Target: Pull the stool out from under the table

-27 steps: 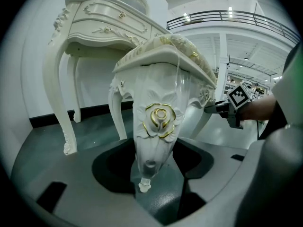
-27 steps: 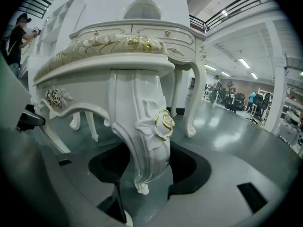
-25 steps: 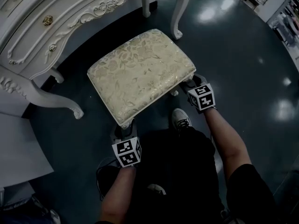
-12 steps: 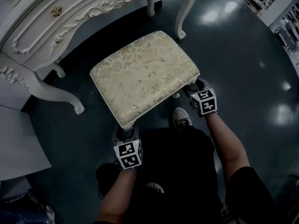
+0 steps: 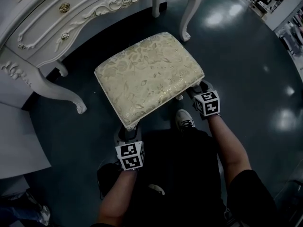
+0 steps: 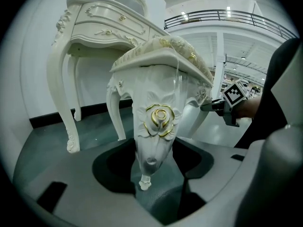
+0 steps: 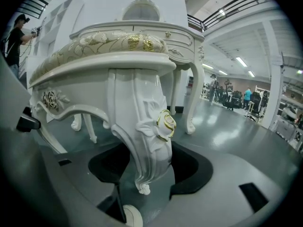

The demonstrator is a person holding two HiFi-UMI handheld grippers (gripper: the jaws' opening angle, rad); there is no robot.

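The stool (image 5: 149, 74) has a cream floral cushion and white carved legs, and it stands on the dark floor just in front of the white dressing table (image 5: 71, 22). My left gripper (image 5: 127, 132) is at the stool's near left corner, shut on that leg. In the left gripper view the rose-carved leg (image 6: 154, 126) fills the gap between the jaws of the left gripper (image 6: 151, 174). My right gripper (image 5: 199, 88) is shut on the near right leg. The right gripper view shows this leg (image 7: 147, 145) between the jaws of the right gripper (image 7: 142, 178).
The table's curved legs (image 5: 187, 18) stand behind and to the left (image 5: 57, 96) of the stool. The person's shoe (image 5: 184, 121) is right below the stool's near edge. A white panel (image 5: 19, 141) lies at the left. Shiny dark floor (image 5: 255, 65) spreads to the right.
The stool, with both grippers on its legs, has edged slightly right and away from the table's left leg. The table has slid toward the top of the view.
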